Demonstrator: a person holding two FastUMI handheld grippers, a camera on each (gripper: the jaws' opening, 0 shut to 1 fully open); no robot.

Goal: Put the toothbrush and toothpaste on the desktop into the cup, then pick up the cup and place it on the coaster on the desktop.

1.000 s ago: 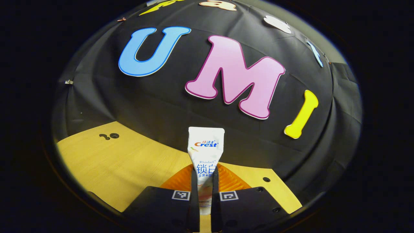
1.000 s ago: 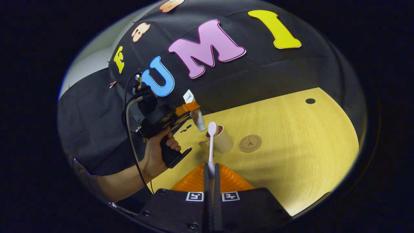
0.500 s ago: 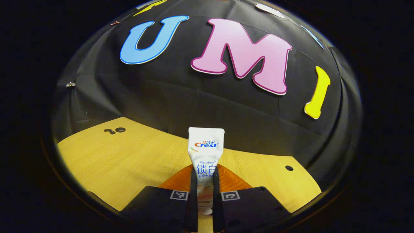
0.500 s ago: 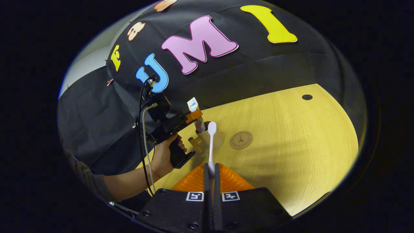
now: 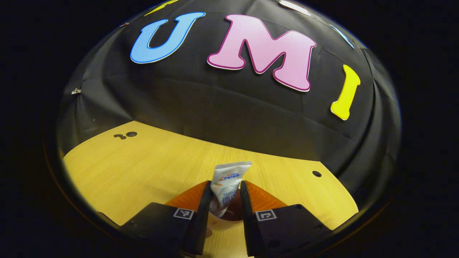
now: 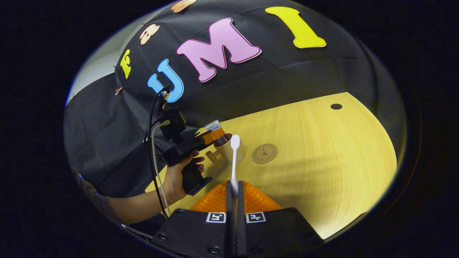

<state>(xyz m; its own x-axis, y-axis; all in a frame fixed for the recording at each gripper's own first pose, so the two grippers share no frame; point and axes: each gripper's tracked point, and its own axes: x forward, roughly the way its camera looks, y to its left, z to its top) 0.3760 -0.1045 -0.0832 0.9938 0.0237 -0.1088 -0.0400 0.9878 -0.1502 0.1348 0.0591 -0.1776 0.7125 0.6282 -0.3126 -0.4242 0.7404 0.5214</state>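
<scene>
The white toothpaste tube (image 5: 229, 175) leans between the spread fingers of my left gripper (image 5: 225, 186), its lower end down in the cup (image 5: 235, 214); neither finger presses on it. In the right gripper view the beige cup (image 6: 228, 153) stands on the desk with a handle on its left, the left gripper (image 6: 214, 135) over its mouth and the tube's top (image 6: 213, 125) sticking out. My right gripper (image 6: 234, 186) is shut on the white toothbrush (image 6: 234, 159), whose head points at the cup. The round brown coaster (image 6: 264, 153) lies just right of the cup.
The wooden desk (image 6: 322, 143) stretches to the right of the coaster, with a cable hole (image 6: 336, 106) at the far side. A person's hand (image 6: 175, 175) holds the left gripper's handle, its cable trailing at the left. The black cloth wall stands close behind the desk.
My left gripper lowered over the cup and opened; the toothpaste slid down into the cup and tilted. The right gripper held still with the toothbrush.
</scene>
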